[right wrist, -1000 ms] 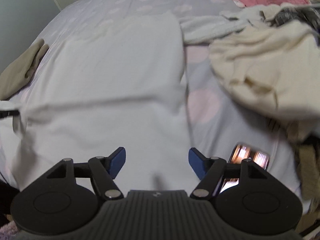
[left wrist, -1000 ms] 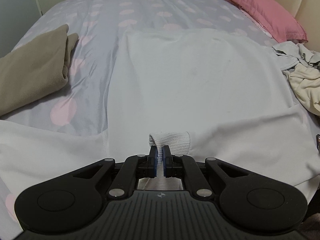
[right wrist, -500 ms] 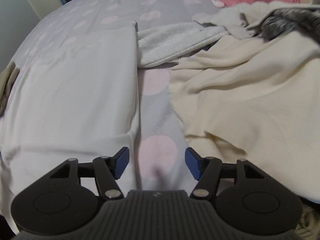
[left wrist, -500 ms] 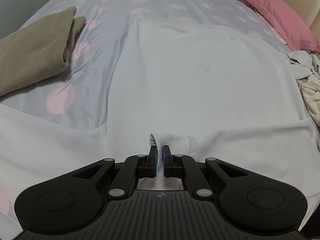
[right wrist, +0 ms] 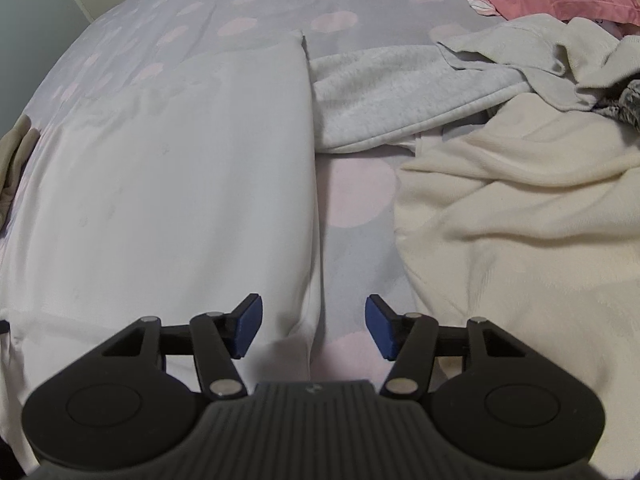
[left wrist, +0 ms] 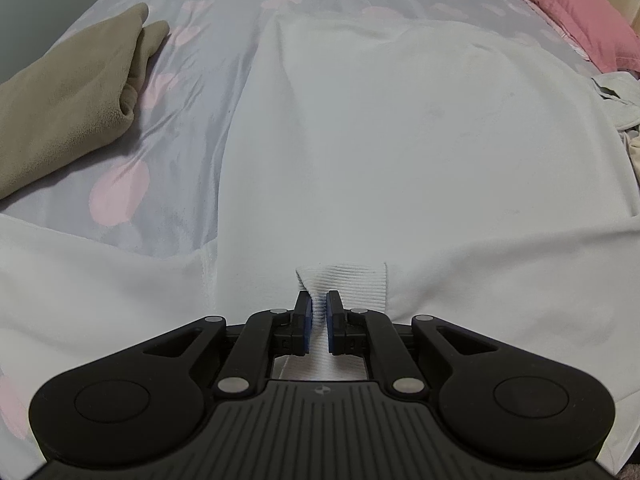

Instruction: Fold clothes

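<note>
A smooth white shirt (left wrist: 400,152) lies flat on the dotted bedsheet (right wrist: 352,236). The left gripper (left wrist: 319,312), angled steeply down, pinches its ribbed collar (left wrist: 348,284). The right gripper (right wrist: 312,322), jaws narrowing yet apart and empty, hovers over the shirt's side edge.

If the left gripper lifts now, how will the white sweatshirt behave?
The white sweatshirt would probably drape limply from its ribbed collar, pinched by the left gripper. It looks thick, so likely weighty. Sleeves would probably trail.
</note>
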Demonstrator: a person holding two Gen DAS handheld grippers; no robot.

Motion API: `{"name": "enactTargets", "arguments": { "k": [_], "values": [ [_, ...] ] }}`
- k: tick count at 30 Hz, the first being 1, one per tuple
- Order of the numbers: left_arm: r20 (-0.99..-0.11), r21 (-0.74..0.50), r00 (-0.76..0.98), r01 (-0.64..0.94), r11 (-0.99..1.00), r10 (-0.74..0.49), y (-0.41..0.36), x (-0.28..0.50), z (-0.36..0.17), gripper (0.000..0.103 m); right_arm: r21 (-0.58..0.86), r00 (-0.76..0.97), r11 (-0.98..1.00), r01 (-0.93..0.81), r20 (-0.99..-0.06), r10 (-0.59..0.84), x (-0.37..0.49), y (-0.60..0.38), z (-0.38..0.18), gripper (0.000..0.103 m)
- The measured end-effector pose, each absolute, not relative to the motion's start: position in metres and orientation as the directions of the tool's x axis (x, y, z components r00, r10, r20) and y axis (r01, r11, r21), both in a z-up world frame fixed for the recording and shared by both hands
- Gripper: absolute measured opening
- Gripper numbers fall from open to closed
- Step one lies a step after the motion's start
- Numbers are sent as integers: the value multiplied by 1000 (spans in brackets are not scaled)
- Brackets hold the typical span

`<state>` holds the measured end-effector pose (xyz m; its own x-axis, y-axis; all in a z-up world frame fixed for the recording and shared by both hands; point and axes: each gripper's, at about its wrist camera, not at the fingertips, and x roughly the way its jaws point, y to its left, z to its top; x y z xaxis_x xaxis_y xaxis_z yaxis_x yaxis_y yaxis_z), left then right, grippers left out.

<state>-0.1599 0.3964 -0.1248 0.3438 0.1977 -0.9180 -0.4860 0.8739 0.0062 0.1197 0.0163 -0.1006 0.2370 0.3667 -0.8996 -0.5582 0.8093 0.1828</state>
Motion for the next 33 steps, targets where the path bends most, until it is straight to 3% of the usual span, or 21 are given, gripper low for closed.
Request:
{"name": "enactTargets", "arguments": {
  "k": [2, 8, 15, 17, 18, 20, 26, 33],
  "values": [
    [-920, 13, 338, -482, 876, 200, 396, -159, -126, 5, 197, 224, 821, -536, -905, 363, 124, 17, -105, 58],
    [-921, 31, 329, -470, 882, 208, 395, -158, -128, 5, 243, 150, 848, -471, -925, 349, 131, 18, -127, 27],
    [-921, 34, 327, -474, 880, 212, 395, -159, -124, 5, 266, 100, 837, -479, -930, 354, 128, 22, -130, 28],
    [-919, 40, 328, -471, 881, 217, 395, -159, -123, 5, 231, 104, 822, -520, -939, 329, 121, 31, -132, 23],
    [-919, 43, 329, -469, 882, 219, 395, -159, -123, 5, 212, 108, 814, -541, -942, 318, 117, 34, -132, 16],
    [-914, 40, 338, -473, 880, 223, 395, -160, -119, 5, 167, 143, 792, -588, -942, 305, 111, 39, -127, 12],
    [-901, 41, 366, -462, 886, 233, 392, -161, -106, 3, -34, 294, 755, -655, -932, 213, 101, 42, -118, 10],
    [-905, 87, 338, -448, 890, 258, 394, -154, -123, 4, -71, 302, 732, -678, -934, 189, 99, 49, -132, 12]
  ]
}}
